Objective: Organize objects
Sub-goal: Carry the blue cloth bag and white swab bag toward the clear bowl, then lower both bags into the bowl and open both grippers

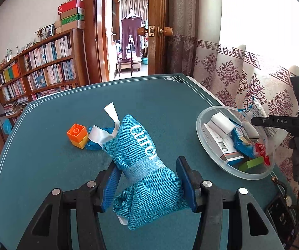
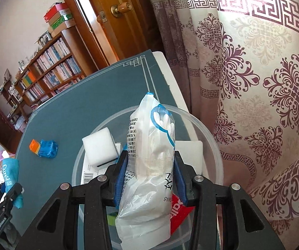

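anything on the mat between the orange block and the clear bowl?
Yes: in the left wrist view, the blue mesh pouch held by the left gripper sits between the orange block and the clear bowl.

The right claw grips a white plastic bag of cotton swabs above a clear round plastic bowl on the teal-covered bench.

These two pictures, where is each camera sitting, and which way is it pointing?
Left wrist view: sits on the left gripper, looking down across the teal table toward a doorway; its fingers clamp a blue mesh pouch.
Right wrist view: sits on the right gripper, looking down into the clear bowl by the curtain; its fingers clamp a cotton swab bag.
Shared: table, bowl, orange block, bookshelf, and each shows the other gripper.
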A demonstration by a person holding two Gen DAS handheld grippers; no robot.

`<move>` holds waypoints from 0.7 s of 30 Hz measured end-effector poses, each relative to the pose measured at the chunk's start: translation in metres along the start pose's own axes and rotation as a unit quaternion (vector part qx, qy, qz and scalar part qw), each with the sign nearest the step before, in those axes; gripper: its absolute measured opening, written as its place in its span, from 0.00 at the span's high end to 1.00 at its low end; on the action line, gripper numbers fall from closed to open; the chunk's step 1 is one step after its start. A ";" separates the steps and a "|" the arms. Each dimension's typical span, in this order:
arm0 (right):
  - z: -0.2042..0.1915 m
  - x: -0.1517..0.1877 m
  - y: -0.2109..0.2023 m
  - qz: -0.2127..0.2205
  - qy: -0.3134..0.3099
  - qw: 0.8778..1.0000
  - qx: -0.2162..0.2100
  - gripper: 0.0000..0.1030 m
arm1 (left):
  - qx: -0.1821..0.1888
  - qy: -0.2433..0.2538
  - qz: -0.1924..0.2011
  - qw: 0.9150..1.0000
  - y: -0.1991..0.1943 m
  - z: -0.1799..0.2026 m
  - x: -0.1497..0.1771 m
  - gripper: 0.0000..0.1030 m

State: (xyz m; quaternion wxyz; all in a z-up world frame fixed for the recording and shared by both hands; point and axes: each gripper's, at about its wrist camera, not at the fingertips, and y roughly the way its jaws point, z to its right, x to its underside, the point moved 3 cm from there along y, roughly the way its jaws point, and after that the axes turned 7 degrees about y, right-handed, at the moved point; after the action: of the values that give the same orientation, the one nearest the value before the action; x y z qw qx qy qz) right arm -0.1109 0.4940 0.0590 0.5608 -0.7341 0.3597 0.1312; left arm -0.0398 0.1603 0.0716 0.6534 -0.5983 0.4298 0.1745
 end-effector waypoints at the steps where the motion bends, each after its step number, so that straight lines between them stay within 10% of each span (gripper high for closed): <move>1: 0.003 -0.001 0.003 0.000 0.001 1.000 0.003 0.59 | 0.002 0.000 -0.001 1.000 0.002 0.002 -0.002 0.45; 21: 0.011 -0.018 0.013 -0.001 -0.019 1.000 -0.003 0.58 | 0.156 0.064 -0.015 0.986 0.046 0.092 -0.052 0.44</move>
State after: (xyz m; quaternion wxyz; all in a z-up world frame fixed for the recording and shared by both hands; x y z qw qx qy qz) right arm -0.1300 0.5090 0.0566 0.5657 -0.7335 0.3477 0.1453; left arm -0.0715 0.2716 0.0747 0.7123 -0.5058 0.4833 0.0568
